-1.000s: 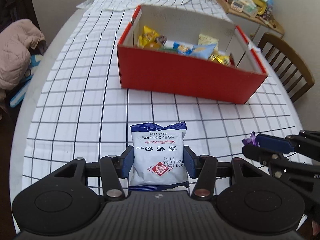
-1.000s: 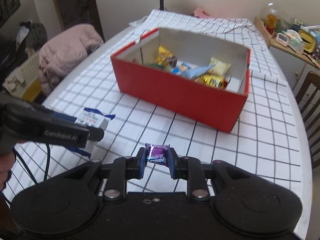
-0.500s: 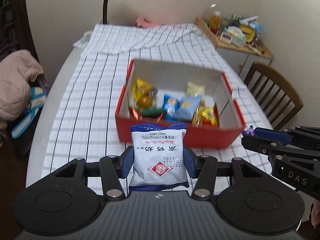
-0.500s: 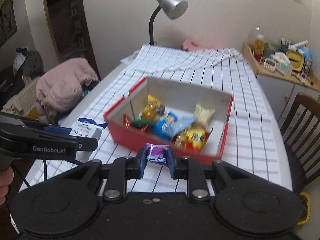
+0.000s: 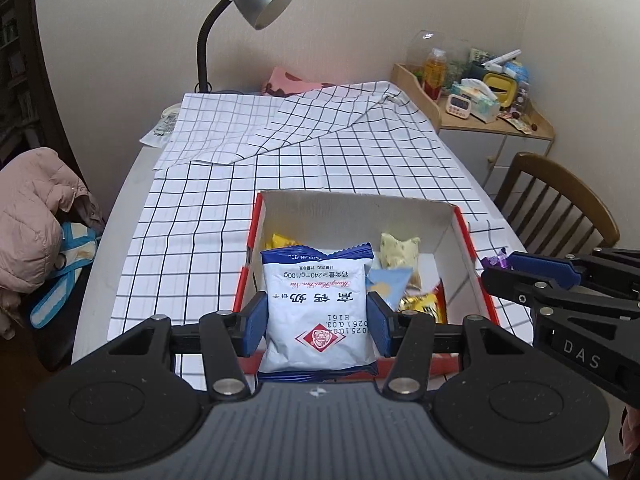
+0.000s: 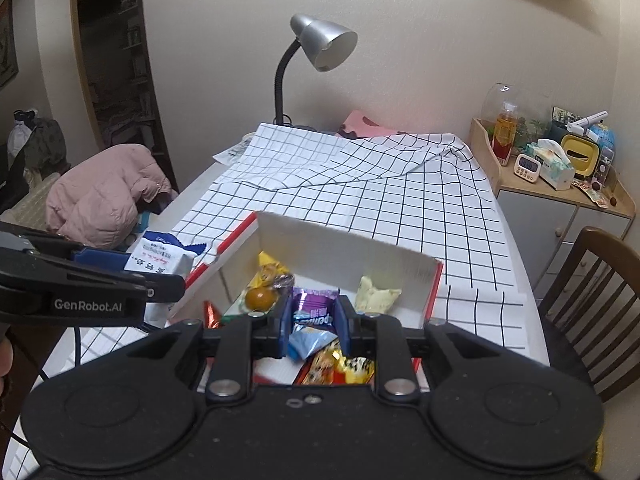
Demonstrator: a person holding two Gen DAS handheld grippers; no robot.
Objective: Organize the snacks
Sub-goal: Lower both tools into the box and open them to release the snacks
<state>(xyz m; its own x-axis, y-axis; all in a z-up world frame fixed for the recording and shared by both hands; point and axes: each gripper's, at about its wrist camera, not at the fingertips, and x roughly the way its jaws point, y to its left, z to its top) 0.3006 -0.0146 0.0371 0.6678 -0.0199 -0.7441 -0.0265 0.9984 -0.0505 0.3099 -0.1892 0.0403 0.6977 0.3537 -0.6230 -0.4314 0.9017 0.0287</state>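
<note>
My left gripper [image 5: 316,322] is shut on a white and blue snack packet [image 5: 318,312] and holds it above the near left part of the red box [image 5: 466,236]. My right gripper [image 6: 312,320] is shut on a small purple candy [image 6: 314,310] and holds it over the box [image 6: 434,284]. The box holds several snacks: yellow, pale and light blue packets. The left gripper and its packet [image 6: 160,258] show at the left of the right wrist view. The right gripper [image 5: 496,266] shows at the right of the left wrist view.
The box stands on a table with a checked cloth [image 5: 320,160]. A desk lamp [image 5: 248,4] stands at the far end. A wooden chair [image 5: 560,196] is at the right. A pink jacket [image 5: 32,208] lies at the left. A cluttered cabinet [image 5: 480,96] is at the far right.
Both grippers have risen and moved forward with their snacks. They were low in front of the box. Now they hang above its inside.
</note>
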